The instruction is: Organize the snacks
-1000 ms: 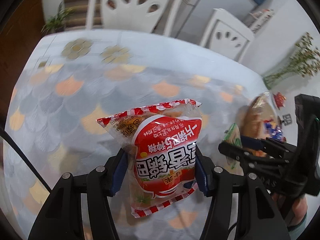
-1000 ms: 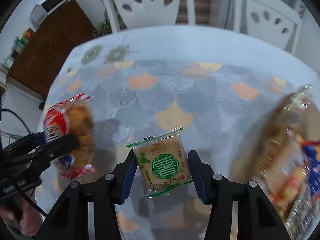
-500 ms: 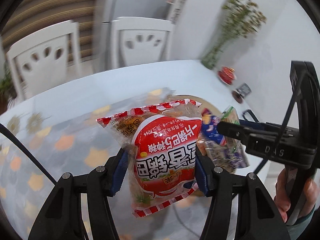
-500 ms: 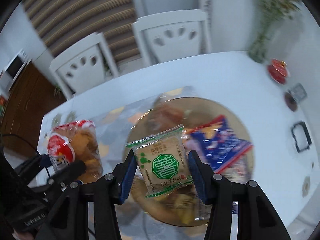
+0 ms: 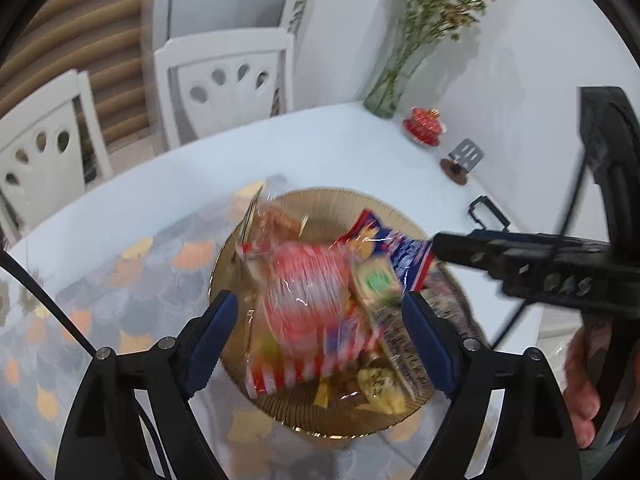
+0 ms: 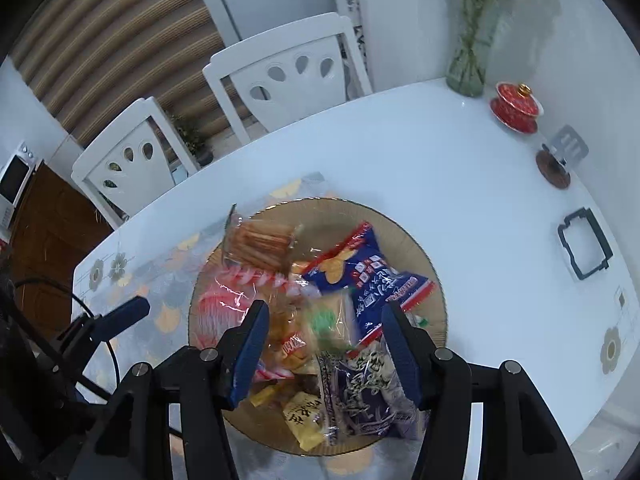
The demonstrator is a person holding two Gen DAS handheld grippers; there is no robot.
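My left gripper [image 5: 320,304] hangs over the round golden plate [image 5: 320,196], and its jaws are opening wide. The red snack bag [image 5: 308,300] is blurred between them, touching neither pad, above the heap of snacks. My right gripper [image 6: 325,312] is beside it over the same plate [image 6: 420,248], its jaws opening too. The green-labelled cracker packet [image 6: 328,320] is blurred between its pads and free of them. In the right wrist view the red bag [image 6: 224,304] lies at the plate's left, with a blue chip bag [image 6: 368,276] and a biscuit pack [image 6: 260,240] nearby.
The plate sits partly on a scale-patterned mat [image 5: 100,280] on a white table. Towards the wall stand a glass vase of dried flowers [image 6: 468,68], a red lidded cup [image 6: 516,108], a small stand on a coaster [image 6: 556,160] and a black frame [image 6: 584,244]. Two white chairs [image 6: 288,76] line the far side.
Both grippers swung from over the mat to above the plate. Each has opened, and the red bag and the green packet have come out of their grips.
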